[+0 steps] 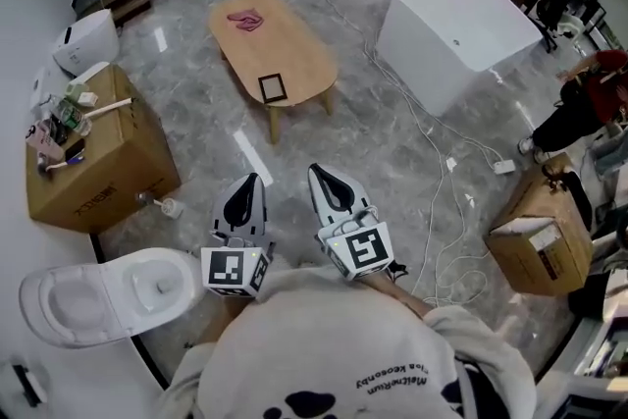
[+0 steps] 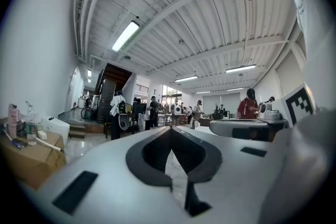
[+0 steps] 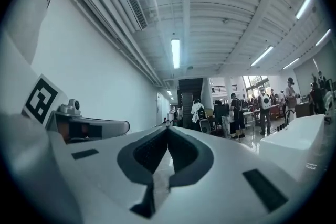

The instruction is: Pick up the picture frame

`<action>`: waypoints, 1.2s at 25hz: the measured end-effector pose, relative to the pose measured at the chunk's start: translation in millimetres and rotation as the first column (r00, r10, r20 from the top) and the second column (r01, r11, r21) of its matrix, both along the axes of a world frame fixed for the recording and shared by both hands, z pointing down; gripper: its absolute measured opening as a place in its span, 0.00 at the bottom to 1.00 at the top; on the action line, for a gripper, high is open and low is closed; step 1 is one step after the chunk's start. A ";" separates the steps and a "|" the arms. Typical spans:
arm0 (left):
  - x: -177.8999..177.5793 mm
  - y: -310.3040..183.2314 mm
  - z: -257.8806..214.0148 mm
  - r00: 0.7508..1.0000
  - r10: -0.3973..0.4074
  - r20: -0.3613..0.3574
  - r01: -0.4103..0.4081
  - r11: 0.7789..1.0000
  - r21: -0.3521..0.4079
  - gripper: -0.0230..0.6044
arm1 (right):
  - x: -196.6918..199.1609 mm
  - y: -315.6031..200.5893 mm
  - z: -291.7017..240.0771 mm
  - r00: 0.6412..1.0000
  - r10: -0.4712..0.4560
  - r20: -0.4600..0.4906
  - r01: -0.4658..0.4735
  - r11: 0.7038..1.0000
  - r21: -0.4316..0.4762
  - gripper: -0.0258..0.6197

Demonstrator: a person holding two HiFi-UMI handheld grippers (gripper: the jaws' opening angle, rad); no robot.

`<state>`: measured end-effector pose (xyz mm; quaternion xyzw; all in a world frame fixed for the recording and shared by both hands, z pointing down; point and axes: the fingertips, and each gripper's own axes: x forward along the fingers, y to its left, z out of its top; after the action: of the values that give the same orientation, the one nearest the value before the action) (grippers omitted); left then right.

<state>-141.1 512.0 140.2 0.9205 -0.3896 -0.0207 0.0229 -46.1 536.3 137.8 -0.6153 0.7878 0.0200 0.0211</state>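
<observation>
A small dark picture frame (image 1: 272, 88) lies flat on the near end of an oval wooden coffee table (image 1: 294, 44) in the head view. Both grippers are held level close to my chest, far short of the table. My left gripper (image 1: 252, 180) is shut with nothing in it, and my right gripper (image 1: 316, 171) beside it is shut and empty too. In the left gripper view the jaws (image 2: 171, 129) meet at the tips, and the right gripper (image 3: 168, 129) shows the same. Neither gripper view shows the frame.
A pink object (image 1: 245, 19) lies at the table's far end. A cardboard box (image 1: 93, 162) with clutter stands left, a white toilet (image 1: 108, 294) near left, a white tub (image 1: 456, 34) right, another box (image 1: 538, 235) at the right. Cables (image 1: 432, 142) trail over the marble floor.
</observation>
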 end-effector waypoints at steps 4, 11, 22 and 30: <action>-0.6 -15.3 6.9 1.000 -0.029 0.009 0.029 0.999 -0.021 0.05 | 6.1 -12.5 11.4 1.000 -0.017 0.025 0.018 1.000 -0.022 0.05; 7.5 -60.2 19.4 1.000 -0.017 -0.002 0.017 0.999 -0.048 0.05 | 16.5 -50.2 16.6 0.999 -0.012 0.044 0.013 0.999 -0.031 0.05; 20.6 -179.3 14.9 0.998 0.061 0.002 -0.061 0.997 -0.040 0.05 | 19.1 -168.4 13.9 0.999 0.018 0.047 -0.016 0.999 -0.050 0.05; 18.2 -254.5 16.1 0.991 0.134 -0.013 -0.135 0.989 -0.055 0.05 | 24.4 -233.2 20.3 0.991 0.124 0.046 -0.119 0.988 -0.096 0.05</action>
<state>-122.9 257.5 156.3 0.9436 -0.3268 -0.0123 0.0517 -21.6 303.1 158.1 -0.6627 0.7482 -0.0314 0.0119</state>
